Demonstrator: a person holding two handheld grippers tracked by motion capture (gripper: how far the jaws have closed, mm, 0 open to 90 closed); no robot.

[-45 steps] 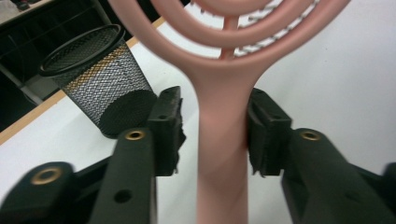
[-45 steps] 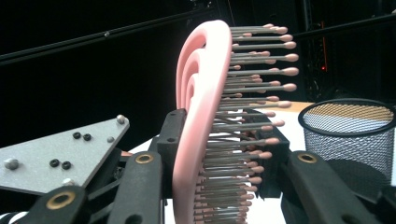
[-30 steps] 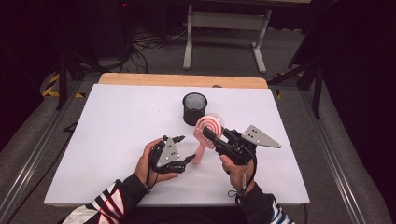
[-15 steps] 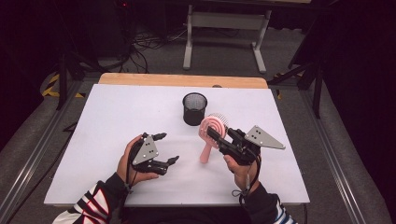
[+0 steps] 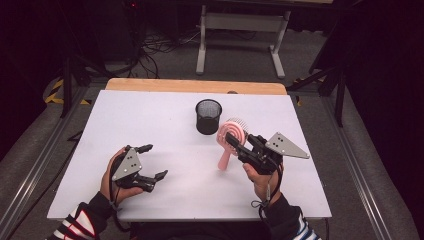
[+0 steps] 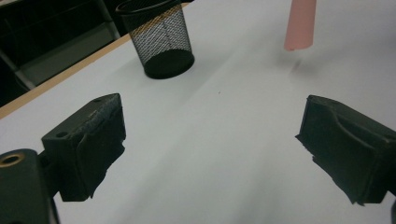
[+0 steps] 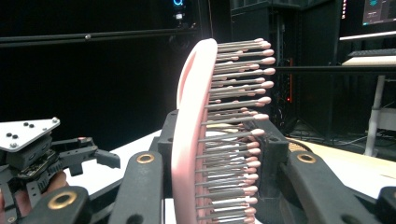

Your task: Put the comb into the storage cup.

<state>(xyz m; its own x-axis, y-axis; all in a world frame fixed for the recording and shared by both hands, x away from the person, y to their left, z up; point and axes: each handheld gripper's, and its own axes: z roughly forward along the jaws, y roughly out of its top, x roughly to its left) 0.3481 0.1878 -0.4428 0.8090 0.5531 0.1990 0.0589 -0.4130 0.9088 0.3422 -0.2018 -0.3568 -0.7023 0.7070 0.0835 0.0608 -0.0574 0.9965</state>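
While right gripper grips hairbrush, left gripper farther left.

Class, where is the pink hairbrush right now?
In the high view the hairbrush is clamped in the right gripper, lifted right of centre, just beside the mesh cup.

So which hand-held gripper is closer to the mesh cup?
Right. The right hand-held gripper, shut on the pink hairbrush, sits just right of the mesh cup. The left hand-held gripper, open, is farther off toward the table's near left.
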